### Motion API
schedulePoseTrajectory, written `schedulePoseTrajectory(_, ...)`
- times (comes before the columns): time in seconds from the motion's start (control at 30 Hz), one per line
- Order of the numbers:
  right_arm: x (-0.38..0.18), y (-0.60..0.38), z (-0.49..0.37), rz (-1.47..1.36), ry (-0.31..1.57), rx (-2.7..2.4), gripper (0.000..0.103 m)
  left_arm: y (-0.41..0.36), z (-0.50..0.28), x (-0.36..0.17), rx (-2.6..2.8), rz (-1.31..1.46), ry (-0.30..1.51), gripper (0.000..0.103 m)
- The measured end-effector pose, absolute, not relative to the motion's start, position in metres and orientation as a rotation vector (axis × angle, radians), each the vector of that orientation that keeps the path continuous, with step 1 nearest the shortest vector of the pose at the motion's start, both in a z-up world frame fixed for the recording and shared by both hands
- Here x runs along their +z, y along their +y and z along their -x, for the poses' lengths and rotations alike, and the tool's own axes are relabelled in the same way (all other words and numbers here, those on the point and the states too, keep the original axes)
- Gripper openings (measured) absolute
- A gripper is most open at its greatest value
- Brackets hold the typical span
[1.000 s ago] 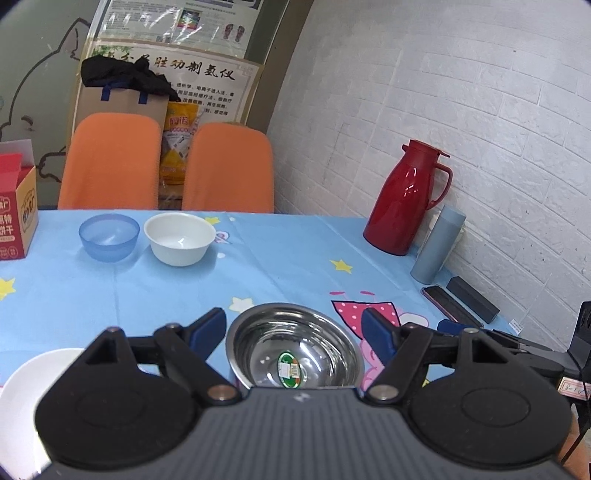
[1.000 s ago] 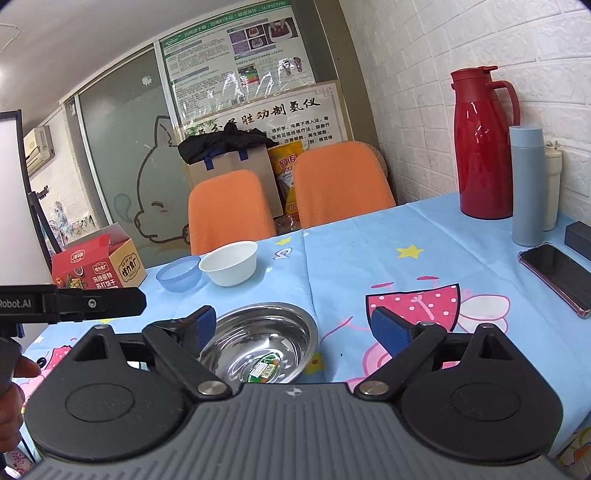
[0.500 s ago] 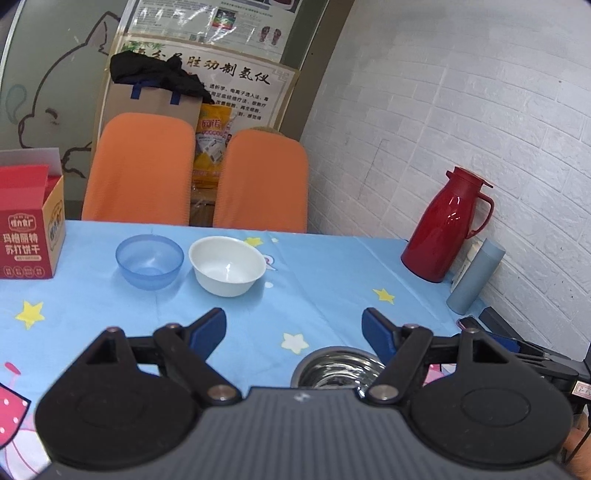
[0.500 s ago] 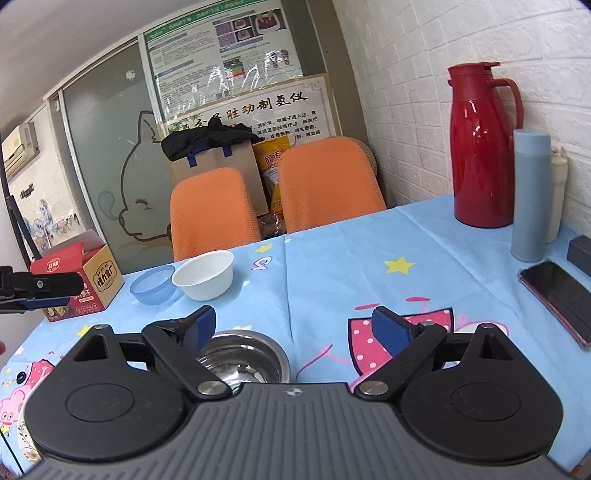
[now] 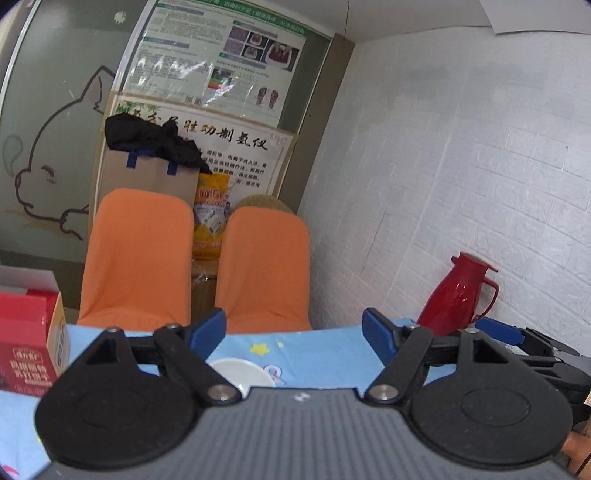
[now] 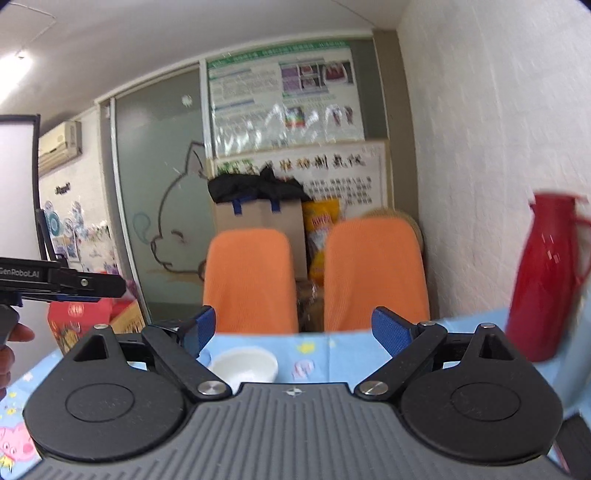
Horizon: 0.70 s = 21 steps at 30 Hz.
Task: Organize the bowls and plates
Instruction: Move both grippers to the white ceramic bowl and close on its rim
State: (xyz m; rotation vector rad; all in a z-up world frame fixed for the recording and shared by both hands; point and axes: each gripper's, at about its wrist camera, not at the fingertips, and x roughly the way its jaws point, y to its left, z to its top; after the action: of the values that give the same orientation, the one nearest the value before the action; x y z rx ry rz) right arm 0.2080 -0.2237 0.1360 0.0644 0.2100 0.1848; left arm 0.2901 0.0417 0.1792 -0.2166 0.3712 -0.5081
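— Are either gripper's jaws holding anything?
— No. The left gripper (image 5: 293, 334) and right gripper (image 6: 293, 330) both stand wide and empty.
— And the bowls?
— A white bowl (image 6: 245, 365) sits low in frame on the blue worktop (image 5: 325, 350), before the orange chairs (image 6: 251, 280).

White brick-pattern wall (image 5: 480, 177) on the right. Frosted glass partition (image 6: 159, 206) at the back, cartoon animal outline drawn on it. Two posters (image 5: 218, 62) fixed over the glass, the lower one with large Chinese characters. Two orange chairs (image 5: 136, 254) side by side behind a table with a blue cartoon cloth (image 5: 317, 350). Cardboard box (image 5: 147, 177) behind the chairs, black cloth on top. Air conditioner (image 6: 61, 146) high at left. White ceiling (image 6: 184, 33).
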Motion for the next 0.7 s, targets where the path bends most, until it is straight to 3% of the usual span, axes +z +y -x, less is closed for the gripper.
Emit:
schedulePoseTrajectory(0.2,0.126,-0.208,-0.256,-0.002,0.226,0.206,0.103,0.029,-0.332,0.128,-0.534,0.248,0.514,0.075)
schedulePoseTrajectory(0.43,0.038,-0.199,-0.342,0.063,0.532,0.209,0.103,0.035,-0.411,0.017,-0.453,0.548,0.883,0.075)
schedulePoseTrajectory(0.7,-0.010,-0.182,-0.414,0.121,0.728,0.245,0.103,0.030,-0.454,-0.020,-0.260,0.760,0.969,0.074)
